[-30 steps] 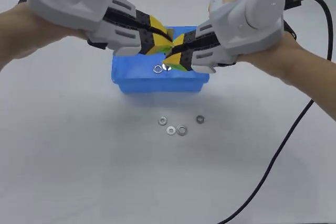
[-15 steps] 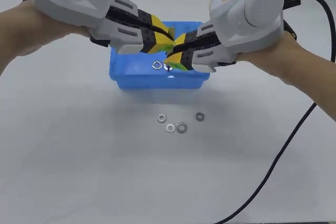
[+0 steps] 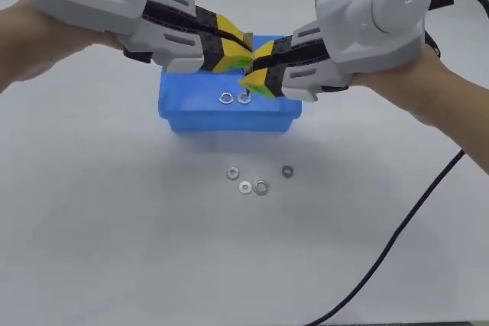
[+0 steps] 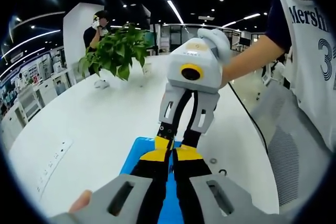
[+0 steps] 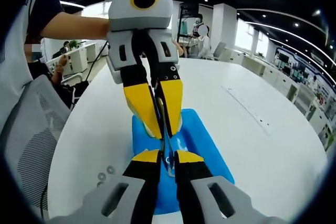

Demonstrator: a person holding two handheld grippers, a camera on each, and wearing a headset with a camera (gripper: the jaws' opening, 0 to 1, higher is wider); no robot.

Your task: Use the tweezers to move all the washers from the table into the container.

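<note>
In the head view, 4 small silver ring washers [image 3: 245, 187] are lying in a loose cluster on the white table [image 3: 114, 227], just in front of the blue container [image 3: 183, 116]. 2 more are sitting inside it, side by side. The left gripper [image 3: 235, 45] and right gripper [image 3: 256, 78] are meeting tip to tip above the container. In the left gripper view, the left gripper [image 4: 171, 153] is holding its yellow-tipped jaws nearly together over the container [image 4: 137, 153], and a person's shirt [image 4: 310, 51] is showing "Mersh", cut off, and a 3. In the right gripper view, the right gripper [image 5: 167, 157] is clenching the thin metal tweezers [image 5: 166, 142], whose other end is running up between the left gripper's [image 5: 157, 109] closed yellow jaws.
</note>
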